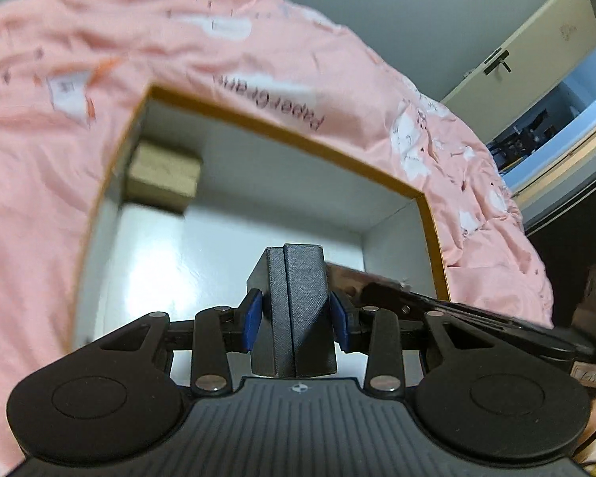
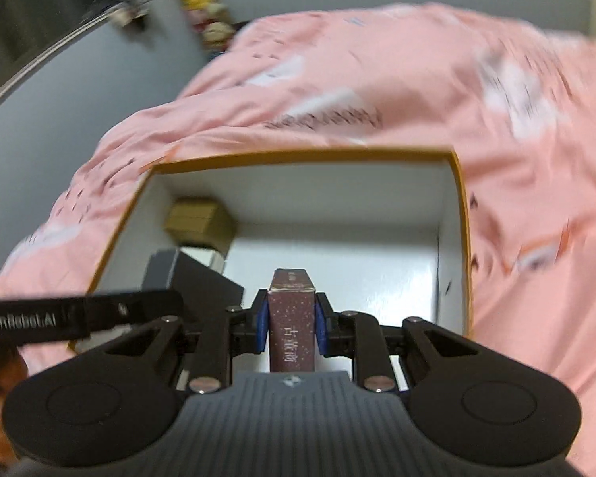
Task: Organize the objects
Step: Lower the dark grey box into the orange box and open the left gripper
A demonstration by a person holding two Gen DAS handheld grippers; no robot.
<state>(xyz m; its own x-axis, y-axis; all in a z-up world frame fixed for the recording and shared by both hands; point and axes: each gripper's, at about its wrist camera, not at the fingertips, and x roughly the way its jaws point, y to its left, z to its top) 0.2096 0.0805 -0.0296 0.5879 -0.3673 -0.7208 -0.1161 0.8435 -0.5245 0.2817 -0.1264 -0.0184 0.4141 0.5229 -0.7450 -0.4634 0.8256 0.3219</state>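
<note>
White open box (image 1: 429, 214) on pink bedsheet (image 1: 39, 198), tan carton (image 1: 163, 175) in its upper-left corner, left tongs (image 1: 296, 314) gripping dark grey box (image 1: 298, 302), right tongs (image 2: 291, 328) gripping maroon box (image 2: 292, 326), shown only in right view, both over box's lower centre.

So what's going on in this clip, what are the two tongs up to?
A person is packing small boxes into an open white box that sits on a pink bedsheet. The left tongs grip a dark grey box; the right tongs grip a maroon box. Both are held over the white box's inside. A tan box already lies in its far left corner.
</note>
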